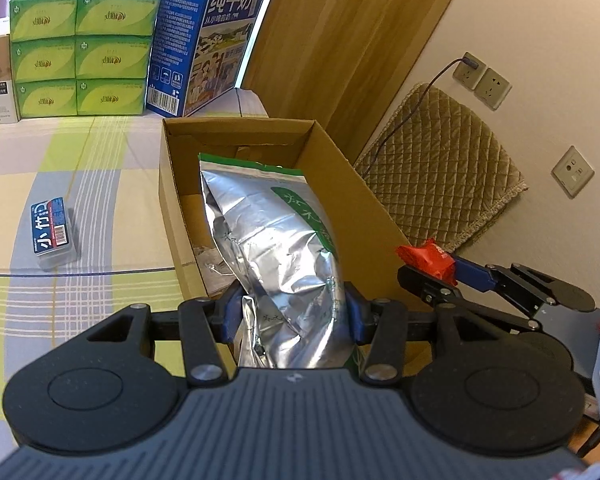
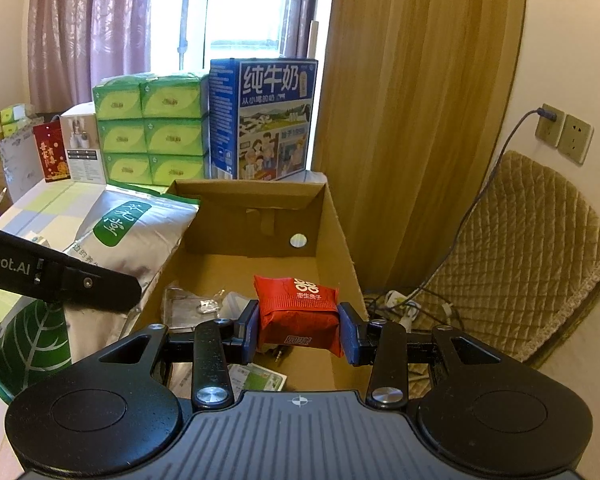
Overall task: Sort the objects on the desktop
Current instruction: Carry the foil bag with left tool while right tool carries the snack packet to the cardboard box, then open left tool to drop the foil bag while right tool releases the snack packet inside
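Left wrist view: the left gripper (image 1: 290, 316) clamps a silver bag (image 1: 272, 240) at frame centre, its top over the open box (image 1: 172, 200). At right, the right gripper (image 1: 430, 270) pinches a red packet (image 1: 426, 260) — in its own view, centre frame, above the box floor. A small case (image 1: 52, 232) lies at left on the checked cloth (image 1: 100, 160).

Bright window (image 2: 244, 12) at rear, flanked by mauve patterned curtains (image 2: 80, 28). Tall wood-grain panel (image 2: 412, 100) to the right, meeting a cream wall (image 2: 572, 40). Wall sockets (image 2: 564, 132) with one dark cable (image 2: 496, 168) plugged in. Quilted tan cover (image 2: 528, 256) draped below the sockets. Checked green, grey and cream cloth (image 1: 80, 152) over the desk.
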Demonstrator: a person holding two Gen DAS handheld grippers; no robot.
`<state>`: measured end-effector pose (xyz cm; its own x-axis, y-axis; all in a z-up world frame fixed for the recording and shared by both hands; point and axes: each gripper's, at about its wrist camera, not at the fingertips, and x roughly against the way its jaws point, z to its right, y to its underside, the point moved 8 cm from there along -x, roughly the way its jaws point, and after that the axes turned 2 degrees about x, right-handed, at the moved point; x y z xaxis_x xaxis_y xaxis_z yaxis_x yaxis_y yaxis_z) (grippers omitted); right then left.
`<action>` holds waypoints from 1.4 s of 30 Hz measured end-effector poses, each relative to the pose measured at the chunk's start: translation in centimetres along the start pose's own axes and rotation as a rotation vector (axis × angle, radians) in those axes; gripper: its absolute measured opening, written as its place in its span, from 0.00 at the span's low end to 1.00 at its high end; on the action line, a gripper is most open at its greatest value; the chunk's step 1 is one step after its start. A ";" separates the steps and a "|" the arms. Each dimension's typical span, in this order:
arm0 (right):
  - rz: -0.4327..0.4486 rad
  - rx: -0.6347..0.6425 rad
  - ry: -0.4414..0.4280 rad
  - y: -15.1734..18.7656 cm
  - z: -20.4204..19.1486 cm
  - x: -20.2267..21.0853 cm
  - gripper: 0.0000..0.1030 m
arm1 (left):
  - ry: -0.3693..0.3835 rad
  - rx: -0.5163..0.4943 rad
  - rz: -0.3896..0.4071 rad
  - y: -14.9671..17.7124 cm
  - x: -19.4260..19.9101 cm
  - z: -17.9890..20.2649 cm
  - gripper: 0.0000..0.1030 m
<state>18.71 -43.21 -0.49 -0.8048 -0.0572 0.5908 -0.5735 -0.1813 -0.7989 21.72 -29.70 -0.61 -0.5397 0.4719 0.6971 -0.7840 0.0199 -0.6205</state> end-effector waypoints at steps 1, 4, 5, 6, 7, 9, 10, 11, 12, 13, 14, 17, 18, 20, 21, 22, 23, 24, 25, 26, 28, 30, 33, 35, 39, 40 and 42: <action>-0.001 -0.003 0.001 0.0 0.1 -0.1 0.37 | 0.000 0.001 0.000 -0.1 -0.2 0.0 0.43; -0.005 -0.006 0.003 -0.1 0.3 -0.5 0.37 | -0.001 0.002 0.003 -0.3 -0.6 0.0 0.44; -0.006 -0.004 0.003 -0.1 0.3 -0.6 0.37 | -0.003 0.002 0.003 -0.4 -0.8 0.0 0.44; -0.007 -0.003 0.003 -0.2 0.3 -0.8 0.37 | -0.004 0.008 0.006 -0.5 -1.0 -0.1 0.45; -0.009 -0.002 0.003 -0.1 0.3 -0.8 0.37 | -0.006 0.015 0.006 -0.5 -1.1 -0.2 0.46; -0.012 -0.003 0.004 -0.1 0.3 -1.0 0.37 | -0.017 0.021 0.011 -0.6 -1.1 -0.6 0.45; -0.013 -0.005 0.004 -0.1 0.3 -1.1 0.37 | -0.018 0.017 0.019 -0.6 -1.0 -0.7 0.45; -0.014 -0.005 0.004 0.0 0.4 -1.1 0.37 | -0.021 0.013 0.023 -0.7 -0.8 -0.9 0.45; -0.015 -0.006 0.003 0.0 0.3 -1.2 0.37 | -0.025 0.011 0.030 -0.7 -0.5 -1.0 0.45; -0.017 -0.006 0.002 0.1 0.3 -1.2 0.37 | -0.028 0.010 0.034 -0.7 -0.3 -1.1 0.45; -0.019 -0.007 0.000 0.2 0.2 -1.3 0.37 | -0.030 0.008 0.038 -0.7 -0.1 -1.2 0.45; -0.023 -0.008 -0.007 0.3 -0.1 -1.4 0.37 | -0.030 0.006 0.049 -0.6 0.7 -1.5 0.45; -0.023 -0.009 -0.010 0.4 -0.2 -1.3 0.37 | -0.031 0.007 0.053 -0.5 1.0 -1.6 0.45; -0.024 -0.010 -0.013 0.5 -0.4 -1.2 0.37 | -0.034 0.003 0.060 -0.4 1.5 -1.8 0.45; -0.023 -0.011 -0.014 0.4 -0.6 -1.2 0.37 | -0.038 0.001 0.063 -0.3 1.7 -1.9 0.46; -0.023 -0.011 -0.016 0.4 -0.6 -1.2 0.37 | -0.041 0.000 0.064 -0.2 1.9 -2.1 0.46; -0.024 -0.012 -0.017 0.4 -0.7 -1.1 0.37 | -0.042 0.001 0.064 -0.1 2.1 -2.3 0.46; -0.024 -0.012 -0.019 0.3 -0.8 -1.1 0.37 | -0.042 0.004 0.062 0.1 2.2 -2.4 0.46; -0.024 -0.012 -0.020 0.3 -0.9 -1.1 0.37 | -0.043 0.007 0.062 0.2 2.3 -2.6 0.46; -0.023 -0.012 -0.021 0.2 -1.0 -1.1 0.37 | -0.047 0.010 0.061 0.3 2.4 -2.8 0.46; -0.019 -0.015 -0.026 0.1 -1.2 -1.1 0.37 | -0.049 0.015 0.059 0.5 2.5 -3.1 0.46; -0.007 -0.023 -0.038 -0.3 -1.3 -1.1 0.39 | -0.050 0.020 0.059 0.7 2.6 -3.3 0.47; 0.032 -0.060 -0.059 -0.7 -1.2 -0.8 0.68 | -0.054 0.023 0.057 1.0 2.8 -3.6 0.50; 0.049 -0.074 -0.046 -0.8 -0.9 -0.4 0.71 | -0.061 0.024 0.058 1.2 3.0 -4.0 0.52; 0.050 -0.093 -0.044 -0.4 -0.7 0.6 0.71 | -0.071 0.032 0.063 1.8 3.8 -4.6 0.56; 0.050 -0.100 -0.042 -0.1 -0.7 0.9 0.71 | -0.073 0.032 0.063 2.0 4.1 -4.7 0.59; 0.045 -0.121 -0.044 0.4 -0.7 1.6 0.71 | -0.080 0.028 0.066 2.4 4.6 -5.0 0.60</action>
<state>17.03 -42.66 0.06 -0.8242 -0.1061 0.5562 -0.5533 -0.0582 -0.8310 18.85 -23.09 -0.66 -0.6122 0.3998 0.6822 -0.7536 -0.0340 -0.6564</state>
